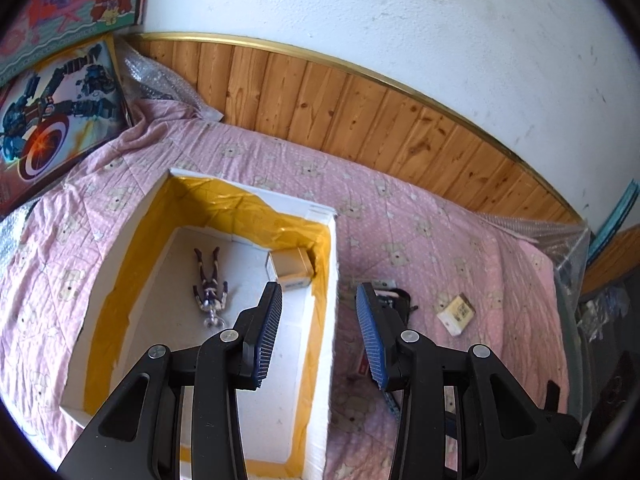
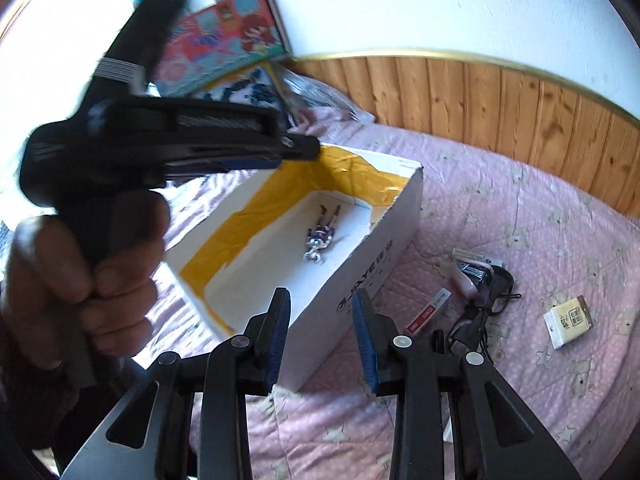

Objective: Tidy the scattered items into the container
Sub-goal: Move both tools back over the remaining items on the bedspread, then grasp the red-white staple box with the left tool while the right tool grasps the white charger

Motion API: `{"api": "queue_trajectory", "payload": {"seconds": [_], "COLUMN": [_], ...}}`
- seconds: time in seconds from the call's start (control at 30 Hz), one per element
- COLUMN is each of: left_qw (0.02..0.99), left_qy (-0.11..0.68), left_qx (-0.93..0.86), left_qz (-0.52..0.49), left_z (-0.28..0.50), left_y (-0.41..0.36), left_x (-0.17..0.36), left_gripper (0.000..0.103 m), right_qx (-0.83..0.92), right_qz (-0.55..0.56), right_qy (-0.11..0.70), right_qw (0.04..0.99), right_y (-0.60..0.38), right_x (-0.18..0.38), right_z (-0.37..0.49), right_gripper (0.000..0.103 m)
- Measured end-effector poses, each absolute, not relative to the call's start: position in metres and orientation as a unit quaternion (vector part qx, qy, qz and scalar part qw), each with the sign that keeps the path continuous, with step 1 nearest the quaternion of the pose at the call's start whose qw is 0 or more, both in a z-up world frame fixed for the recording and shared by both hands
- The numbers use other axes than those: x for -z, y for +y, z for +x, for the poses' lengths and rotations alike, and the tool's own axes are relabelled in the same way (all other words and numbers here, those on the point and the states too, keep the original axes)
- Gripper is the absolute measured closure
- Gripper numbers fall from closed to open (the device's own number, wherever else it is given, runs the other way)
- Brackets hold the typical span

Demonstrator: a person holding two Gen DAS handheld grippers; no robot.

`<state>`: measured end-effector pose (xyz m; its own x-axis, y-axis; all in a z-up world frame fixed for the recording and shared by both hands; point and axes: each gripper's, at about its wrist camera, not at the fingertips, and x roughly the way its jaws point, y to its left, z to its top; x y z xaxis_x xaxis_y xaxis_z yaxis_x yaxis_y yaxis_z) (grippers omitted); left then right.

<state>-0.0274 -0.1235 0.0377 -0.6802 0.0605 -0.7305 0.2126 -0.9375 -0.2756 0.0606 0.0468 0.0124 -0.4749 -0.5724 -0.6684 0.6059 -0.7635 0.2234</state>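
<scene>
A white box with yellow tape (image 1: 332, 280) (image 2: 400, 216) sits open on the pink bedspread. Inside lie a small action figure (image 1: 210, 280) (image 2: 320, 240) and a small cardboard box (image 1: 292, 266). My left gripper (image 1: 320, 328) is open and empty, straddling the box's right wall from above; it also shows in the right wrist view (image 2: 296, 148), held in a hand over the box. My right gripper (image 2: 322, 336) is open and empty above the box's near corner. Scattered on the bed right of the box: a small white packet (image 1: 456, 312) (image 2: 568, 322), a red-and-white pack (image 2: 428, 314), a black cable with a pink device (image 2: 484, 280) (image 1: 394, 300).
The bed meets a wooden wainscot (image 1: 360, 112) under a white wall. Two picture boxes (image 1: 52, 112) (image 2: 224, 40) lean at the bed's far end. Bubble wrap (image 1: 160, 76) lies near them and clear plastic (image 1: 560, 240) at the bed's right edge.
</scene>
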Motion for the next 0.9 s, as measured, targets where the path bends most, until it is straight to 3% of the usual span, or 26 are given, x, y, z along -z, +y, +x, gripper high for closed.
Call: {"api": "queue_trajectory", "payload": {"seconds": [0.27,0.9], "left_qw": [0.033,-0.041], "left_qy": [0.143,0.057], "left_qx": [0.899,0.871], "left_qz": [0.412,0.487], "left_z": [-0.026,-0.049], "left_y": [-0.096,-0.003], "left_x": [-0.027,0.035], "left_gripper": [0.062,0.062], "right_qx": [0.875,0.876], "right_qz": [0.336,0.414], "right_qy": [-0.018,-0.075], "right_qw": [0.349,0.236], "right_y": [0.088,0.170], "right_x": [-0.008,0.037], "right_z": [0.088,0.047], "right_gripper": [0.069,0.069]}}
